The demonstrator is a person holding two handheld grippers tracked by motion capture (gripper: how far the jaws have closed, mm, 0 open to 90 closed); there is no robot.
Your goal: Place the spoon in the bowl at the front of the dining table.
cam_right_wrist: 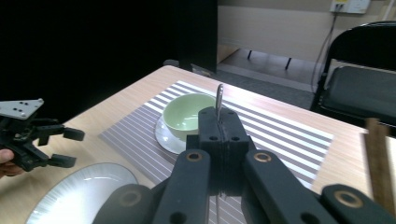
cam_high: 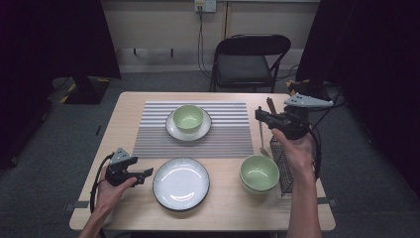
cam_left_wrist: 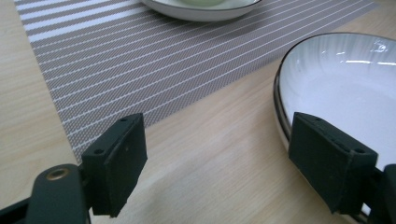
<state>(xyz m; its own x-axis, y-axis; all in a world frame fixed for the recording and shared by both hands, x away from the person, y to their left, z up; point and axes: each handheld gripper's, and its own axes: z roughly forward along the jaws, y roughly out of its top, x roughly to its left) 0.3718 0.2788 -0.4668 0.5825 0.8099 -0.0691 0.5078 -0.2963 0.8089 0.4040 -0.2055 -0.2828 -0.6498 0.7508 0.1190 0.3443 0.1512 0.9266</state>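
Note:
My right gripper (cam_high: 258, 115) is held above the table's right side, shut on a thin metal utensil (cam_high: 261, 141) that looks like a fork and hangs down from the jaws. In the right gripper view its handle (cam_right_wrist: 219, 95) sticks up from between the closed jaws of this gripper (cam_right_wrist: 219, 126). My left gripper (cam_high: 146, 176) is open and empty, low over the table just left of the large white plate (cam_high: 181, 183). Seen from the left gripper (cam_left_wrist: 224, 158), one jaw overlaps the plate's rim (cam_left_wrist: 280, 93). A green bowl (cam_high: 188, 117) sits on a small saucer (cam_high: 171, 130).
A striped placemat (cam_high: 148, 134) lies under the saucer. Stacked green bowls (cam_high: 259, 172) stand at the front right, beside a black mesh holder (cam_high: 281, 163) with brown sticks (cam_high: 271, 105) in it. A black folding chair (cam_high: 250, 59) stands behind the table.

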